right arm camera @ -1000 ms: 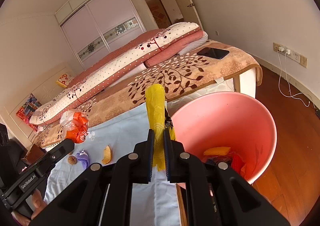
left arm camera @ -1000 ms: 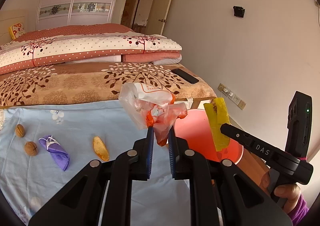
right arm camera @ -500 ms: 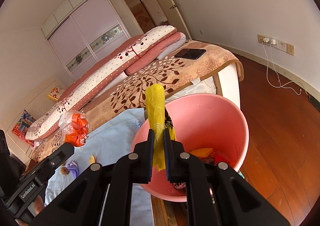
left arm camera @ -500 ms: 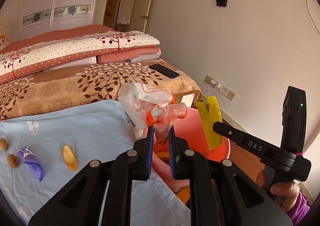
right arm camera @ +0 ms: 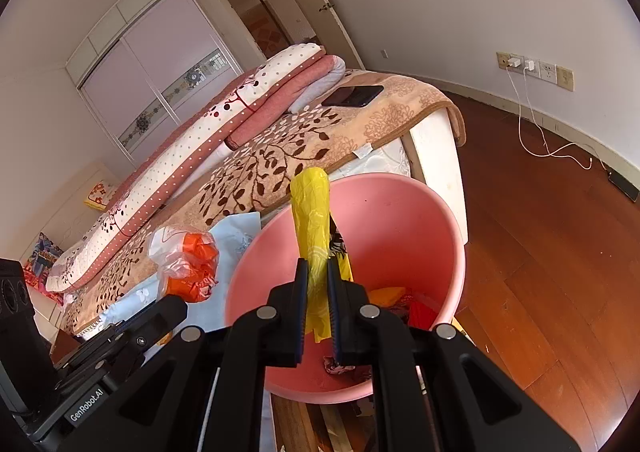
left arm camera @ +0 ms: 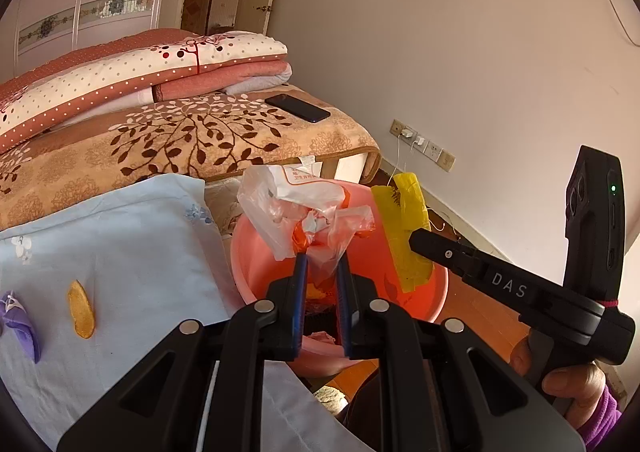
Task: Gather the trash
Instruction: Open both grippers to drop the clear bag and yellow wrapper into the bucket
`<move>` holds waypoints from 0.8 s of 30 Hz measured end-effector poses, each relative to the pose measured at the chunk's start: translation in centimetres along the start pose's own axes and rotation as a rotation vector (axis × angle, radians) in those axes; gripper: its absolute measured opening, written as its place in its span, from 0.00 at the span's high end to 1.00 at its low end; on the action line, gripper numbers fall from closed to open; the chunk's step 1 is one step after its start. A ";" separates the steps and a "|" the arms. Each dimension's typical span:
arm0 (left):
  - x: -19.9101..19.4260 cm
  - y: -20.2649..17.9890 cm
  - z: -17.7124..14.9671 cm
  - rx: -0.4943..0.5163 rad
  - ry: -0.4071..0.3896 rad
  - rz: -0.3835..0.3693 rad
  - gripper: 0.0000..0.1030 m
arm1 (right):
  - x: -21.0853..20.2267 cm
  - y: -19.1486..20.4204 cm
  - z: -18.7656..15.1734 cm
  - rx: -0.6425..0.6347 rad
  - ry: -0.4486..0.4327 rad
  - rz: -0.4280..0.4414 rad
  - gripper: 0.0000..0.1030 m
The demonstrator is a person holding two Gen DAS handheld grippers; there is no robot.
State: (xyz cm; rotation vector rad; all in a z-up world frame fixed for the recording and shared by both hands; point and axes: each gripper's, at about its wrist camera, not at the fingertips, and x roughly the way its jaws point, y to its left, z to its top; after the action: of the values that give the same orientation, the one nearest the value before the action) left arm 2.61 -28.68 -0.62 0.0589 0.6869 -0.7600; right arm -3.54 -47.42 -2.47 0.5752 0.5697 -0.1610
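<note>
- Step in hand: drop both pieces of trash into the pink bin (right arm camera: 420, 236), which stands on the floor at the corner of the bed (left arm camera: 240, 140).
- Left gripper (left arm camera: 320, 276): jaws clamped on the clear-and-orange plastic bag (left arm camera: 304, 212), held above the bin's near rim.
- Right gripper (right arm camera: 318, 280): jaws clamped on the yellow wrapper (right arm camera: 312, 220), over the bin mouth.
- Release only once each piece hangs fully inside the rim; the light bag may drift.
- Both grippers point forward and tilt downward toward the bin.
- An orange peel (left arm camera: 80, 310) and a purple wrapper (left arm camera: 20, 322) remain on the blue sheet (left arm camera: 120, 236).
</note>
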 end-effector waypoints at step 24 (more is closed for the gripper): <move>2.3 -0.3 -1.0 -0.028 0.088 -0.016 0.65 | 0.5 -1.5 -0.5 0.030 0.018 -0.033 0.81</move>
State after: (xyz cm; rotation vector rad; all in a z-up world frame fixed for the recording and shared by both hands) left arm 3.07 -30.03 -2.69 0.0620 0.7820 -0.7664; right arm -3.76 -48.40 -3.76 0.5970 0.5958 -0.1960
